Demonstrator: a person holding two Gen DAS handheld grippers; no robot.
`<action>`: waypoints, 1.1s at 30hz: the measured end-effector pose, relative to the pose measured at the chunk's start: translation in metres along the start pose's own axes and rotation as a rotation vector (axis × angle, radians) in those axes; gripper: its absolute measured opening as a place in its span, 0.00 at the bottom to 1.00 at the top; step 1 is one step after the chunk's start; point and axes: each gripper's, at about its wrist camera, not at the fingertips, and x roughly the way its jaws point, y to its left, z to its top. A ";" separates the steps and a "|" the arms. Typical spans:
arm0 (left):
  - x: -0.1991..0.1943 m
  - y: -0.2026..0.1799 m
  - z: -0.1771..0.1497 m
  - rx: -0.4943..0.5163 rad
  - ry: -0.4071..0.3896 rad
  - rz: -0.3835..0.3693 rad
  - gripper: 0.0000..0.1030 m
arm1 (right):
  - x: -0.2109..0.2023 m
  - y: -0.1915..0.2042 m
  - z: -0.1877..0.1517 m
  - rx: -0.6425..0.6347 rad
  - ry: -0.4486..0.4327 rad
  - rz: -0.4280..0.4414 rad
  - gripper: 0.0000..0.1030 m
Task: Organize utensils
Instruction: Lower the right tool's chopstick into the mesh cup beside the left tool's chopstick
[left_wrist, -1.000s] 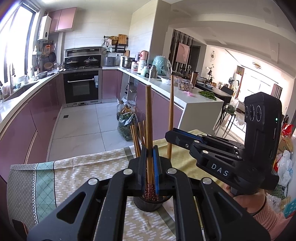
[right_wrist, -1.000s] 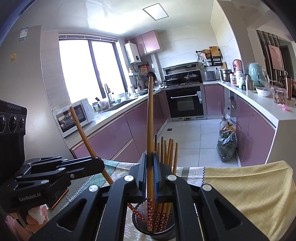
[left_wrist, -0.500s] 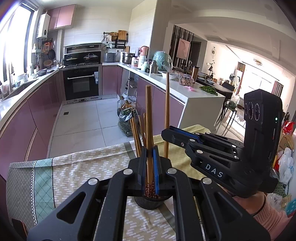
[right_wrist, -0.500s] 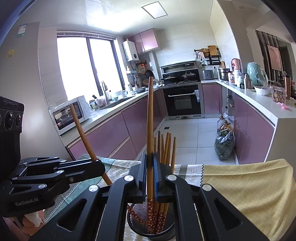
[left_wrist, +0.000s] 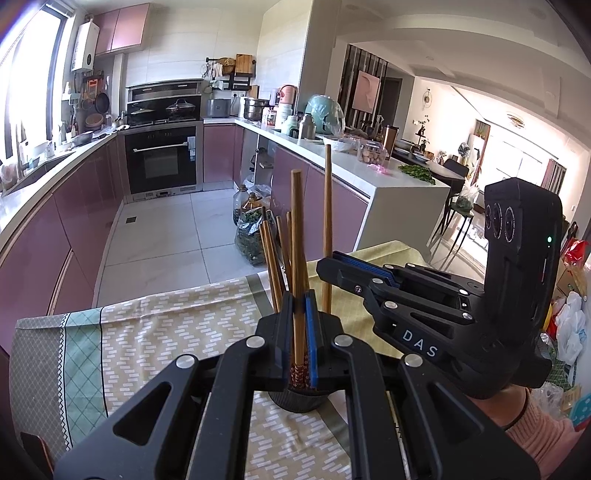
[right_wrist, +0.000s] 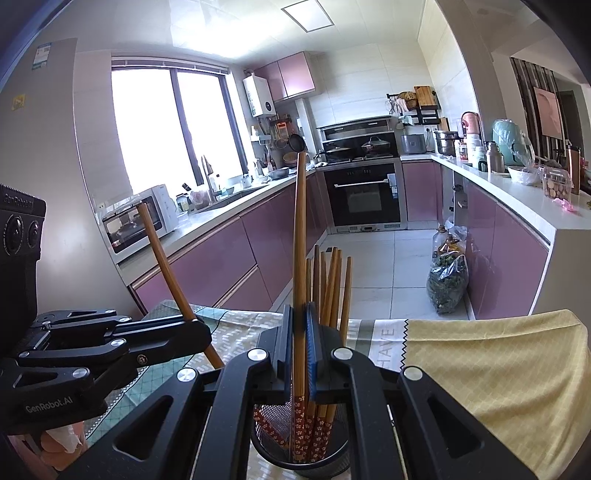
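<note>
A black mesh cup (right_wrist: 301, 448) stands on the patterned tablecloth (left_wrist: 155, 332) and holds several wooden chopsticks (right_wrist: 330, 284) upright. My left gripper (left_wrist: 297, 332) is shut on one wooden chopstick (left_wrist: 297, 236), whose red patterned end dips into the cup (left_wrist: 297, 397). My right gripper (right_wrist: 297, 343) is shut on another chopstick (right_wrist: 300, 229), also standing in the cup. In the left wrist view the right gripper (left_wrist: 332, 267) comes in from the right. In the right wrist view the left gripper (right_wrist: 199, 332) comes in from the left, its chopstick (right_wrist: 162, 266) tilted.
A yellow cloth (right_wrist: 498, 373) covers the table's right part. Beyond the table edge lie the kitchen floor, purple cabinets (right_wrist: 221, 258), an oven (left_wrist: 160, 162) and a bag of greens (right_wrist: 447, 282) on the floor.
Both grippers have sunk a little, and the two held chopsticks sit lower in the cup. Both stay shut on their chopsticks.
</note>
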 end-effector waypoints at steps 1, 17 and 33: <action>0.001 0.000 -0.001 0.001 0.002 0.000 0.07 | 0.000 0.000 -0.001 0.000 0.001 0.000 0.06; 0.018 0.004 -0.011 0.010 0.043 0.001 0.07 | 0.009 -0.002 -0.010 0.011 0.027 0.005 0.06; 0.029 0.006 -0.017 0.023 0.069 0.002 0.07 | 0.019 -0.006 -0.022 0.018 0.071 0.010 0.06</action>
